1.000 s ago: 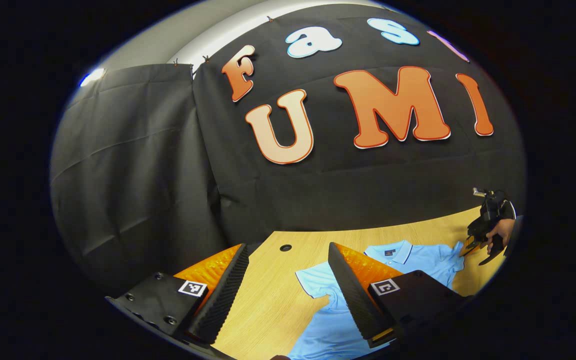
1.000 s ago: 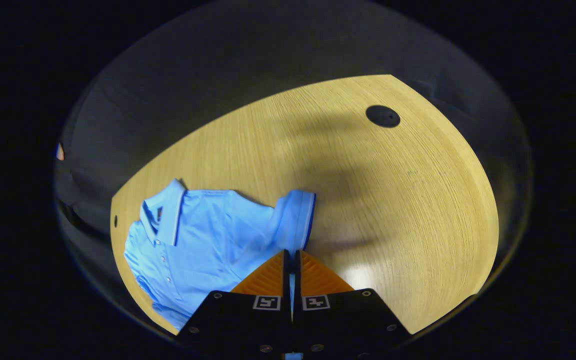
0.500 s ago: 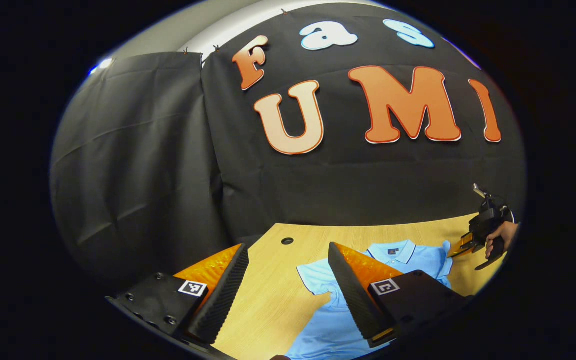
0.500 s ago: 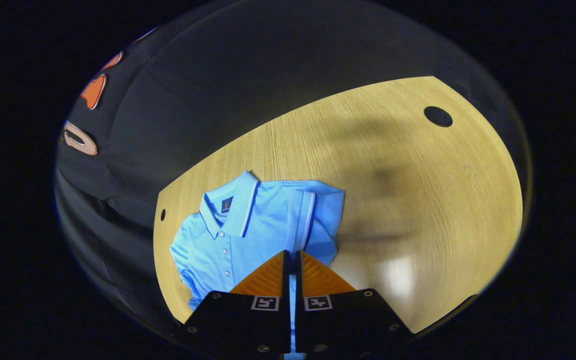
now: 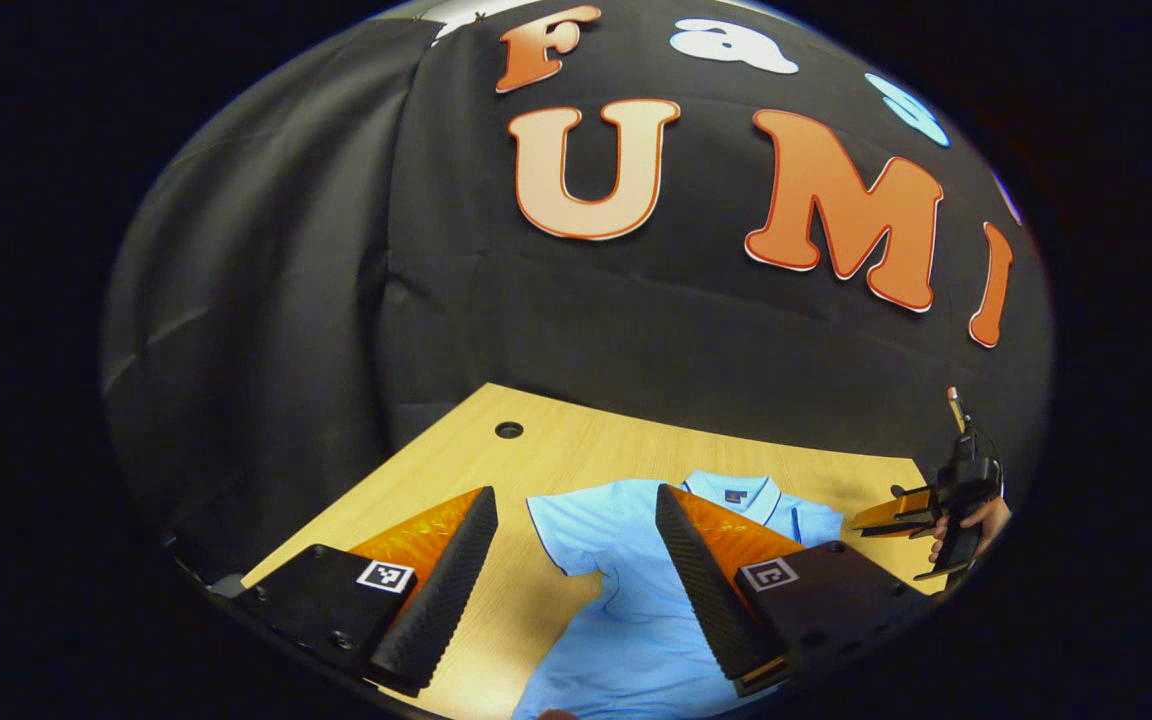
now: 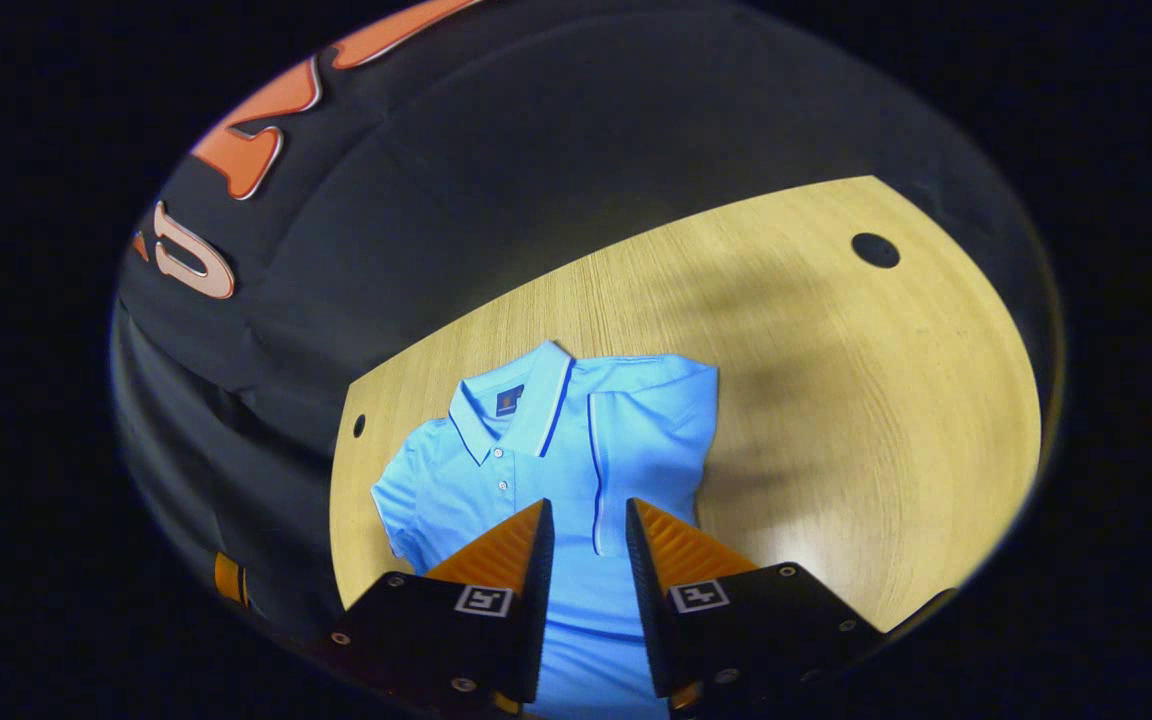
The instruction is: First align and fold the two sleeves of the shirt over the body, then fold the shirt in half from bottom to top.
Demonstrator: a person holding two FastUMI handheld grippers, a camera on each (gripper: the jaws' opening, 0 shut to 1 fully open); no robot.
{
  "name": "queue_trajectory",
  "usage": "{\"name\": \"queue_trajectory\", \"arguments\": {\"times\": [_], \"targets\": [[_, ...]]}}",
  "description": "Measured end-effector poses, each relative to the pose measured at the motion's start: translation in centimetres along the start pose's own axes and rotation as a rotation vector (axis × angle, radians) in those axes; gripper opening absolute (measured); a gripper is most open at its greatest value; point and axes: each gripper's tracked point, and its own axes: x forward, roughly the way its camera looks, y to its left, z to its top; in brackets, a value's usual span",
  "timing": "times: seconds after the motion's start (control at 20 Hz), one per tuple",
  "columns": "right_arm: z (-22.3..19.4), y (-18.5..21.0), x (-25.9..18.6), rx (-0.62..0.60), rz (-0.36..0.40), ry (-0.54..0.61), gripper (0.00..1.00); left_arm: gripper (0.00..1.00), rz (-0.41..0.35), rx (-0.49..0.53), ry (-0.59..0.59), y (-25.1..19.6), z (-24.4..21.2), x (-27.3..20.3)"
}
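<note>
A light blue polo shirt (image 6: 476, 475) lies flat on the wooden table (image 6: 836, 400), collar toward the wall. One sleeve (image 6: 651, 440) lies folded over the body, its striped cuff pointing inward. My right gripper (image 6: 588, 520) hovers just above that folded sleeve, open by a narrow gap with nothing in it. In the left gripper view the shirt (image 5: 626, 610) shows its other sleeve (image 5: 561, 515) still spread out sideways. My left gripper (image 5: 574, 495) is wide open above that sleeve and holds nothing. The right gripper (image 5: 864, 522) and the hand (image 5: 976, 520) holding it appear at the far side of the shirt.
The table (image 5: 436, 470) has a round cable hole (image 5: 509, 430) near its back corner; two such holes (image 6: 875, 250) (image 6: 359, 425) show in the right gripper view. The black cloth wall (image 5: 586, 330) rises right behind the table. Bare wood stretches beside the shirt.
My right gripper carried the sleeve over the body, then opened and let it go. My left gripper has tilted down and moved over the shirt's spread sleeve.
</note>
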Motion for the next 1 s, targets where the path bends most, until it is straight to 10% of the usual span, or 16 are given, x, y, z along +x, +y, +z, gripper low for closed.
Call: {"name": "queue_trajectory", "arguments": {"times": [0.35, 1.0], "targets": [[-2.8, -0.3, -6.7, 0.038, -0.108, -0.13, 0.7, 1.0, -0.158, -0.067, 0.288, 1.3, -3.2, 7.7], [-8.8, 1.0, -16.3, 0.039, -0.236, -0.335, 0.98, 1.0, -0.069, -0.072, 0.788, 4.0, -12.1, 19.7]]}}
